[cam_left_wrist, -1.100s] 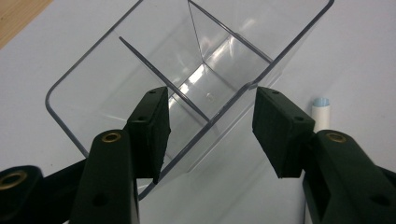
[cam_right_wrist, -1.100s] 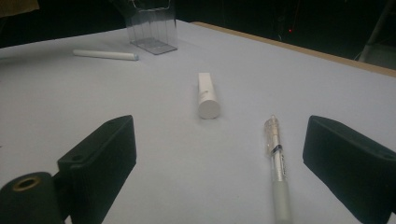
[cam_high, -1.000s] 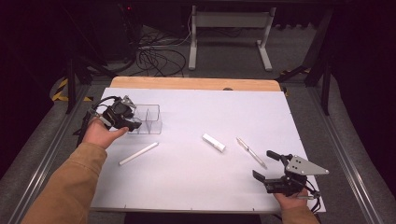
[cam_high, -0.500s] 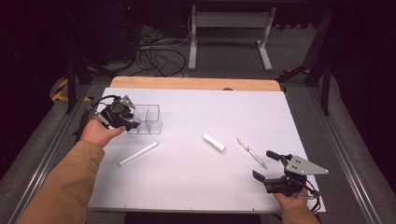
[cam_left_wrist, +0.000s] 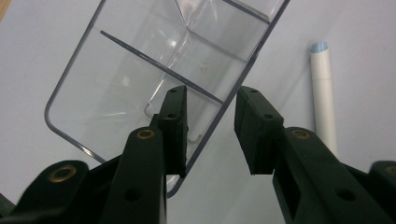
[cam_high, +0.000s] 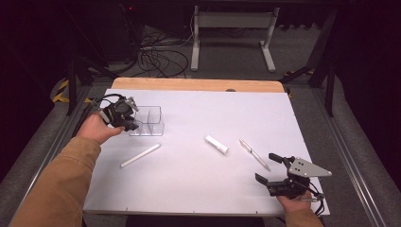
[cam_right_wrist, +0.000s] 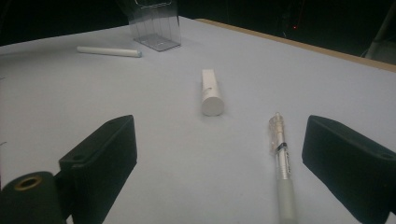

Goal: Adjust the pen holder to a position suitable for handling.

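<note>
Clear divided organizer [cam_high: 147, 120] on the white bench [cam_high: 198, 189], far left; near corners cut off in the left gripper view, inner dividers hard to trace through glare. Left tongs [cam_high: 126, 118] at its left end, in the person's left hand [cam_high: 97, 128]. Jaws straddling one side wall of the organizer [cam_left_wrist: 140, 79]: one jaw inside the bin, the other outside. Have just been closing; outer pad clearly off the wall, inner pad looks close to it, contact not clear. No pinch yet.

Right tongs [cam_high: 276, 170] low at the near right bench edge, jaws spread wide, nothing between the pads. Holding hand mostly cut off by the frame bottom.

Around: long white stick [cam_high: 140, 155] lying flat just in front of the organizer, blue-tipped end visible beside the outer jaw [cam_left_wrist: 323, 93]. Short white cylinder [cam_high: 216, 144] mid-bench, apart from the rest. Clear pen [cam_high: 254, 154] right of it, pointing toward the right tongs; lower end cut off in the right gripper view [cam_right_wrist: 282, 163]. Cables and a stand's legs on the dark floor beyond the bench, details lost.
</note>
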`<state>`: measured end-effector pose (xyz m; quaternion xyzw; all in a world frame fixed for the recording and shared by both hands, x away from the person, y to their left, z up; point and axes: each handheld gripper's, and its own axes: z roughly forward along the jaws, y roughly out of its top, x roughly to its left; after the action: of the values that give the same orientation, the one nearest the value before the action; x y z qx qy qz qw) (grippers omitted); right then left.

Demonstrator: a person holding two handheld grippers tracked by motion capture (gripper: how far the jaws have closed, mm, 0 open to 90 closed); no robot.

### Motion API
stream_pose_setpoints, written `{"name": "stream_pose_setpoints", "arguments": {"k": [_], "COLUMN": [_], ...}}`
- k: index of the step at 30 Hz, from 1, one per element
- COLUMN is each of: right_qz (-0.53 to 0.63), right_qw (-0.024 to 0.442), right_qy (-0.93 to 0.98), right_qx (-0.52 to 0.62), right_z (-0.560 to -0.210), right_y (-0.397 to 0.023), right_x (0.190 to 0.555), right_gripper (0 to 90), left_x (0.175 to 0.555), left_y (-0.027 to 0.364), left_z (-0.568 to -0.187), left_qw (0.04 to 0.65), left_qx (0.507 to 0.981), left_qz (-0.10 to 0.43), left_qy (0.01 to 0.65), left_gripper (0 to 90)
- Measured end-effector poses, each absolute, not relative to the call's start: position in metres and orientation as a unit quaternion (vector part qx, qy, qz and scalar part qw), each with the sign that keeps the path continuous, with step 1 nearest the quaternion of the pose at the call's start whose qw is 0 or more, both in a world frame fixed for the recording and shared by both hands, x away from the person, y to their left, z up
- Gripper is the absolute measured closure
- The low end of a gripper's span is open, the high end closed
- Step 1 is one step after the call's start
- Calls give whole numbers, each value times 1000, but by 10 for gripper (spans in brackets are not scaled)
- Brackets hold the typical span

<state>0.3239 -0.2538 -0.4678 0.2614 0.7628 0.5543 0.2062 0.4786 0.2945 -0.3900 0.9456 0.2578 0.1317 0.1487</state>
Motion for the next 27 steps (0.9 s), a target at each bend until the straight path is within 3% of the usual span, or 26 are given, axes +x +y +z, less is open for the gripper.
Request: {"name": "stream_pose_setpoints", "arguments": {"k": [13,17,27], "right_qz": [551,552,552], "right_qw": [193,190,190], "right_qy": [770,771,771], "right_qx": [257,256,255], "right_z": [-470,-470,-470], "right_y": [-252,-252,-251], "right_x": [326,327,326], "right_gripper": [104,104,104], "left_x": [474,469,445], "left_y": [294,288,260], "left_z": [-388,-384,-360], "left_qw": [116,111,151], "left_qx": [968,970,974], "left_qz": [109,112,106], "left_qy": [195,183,133], "left_gripper": [788,875,876]}}
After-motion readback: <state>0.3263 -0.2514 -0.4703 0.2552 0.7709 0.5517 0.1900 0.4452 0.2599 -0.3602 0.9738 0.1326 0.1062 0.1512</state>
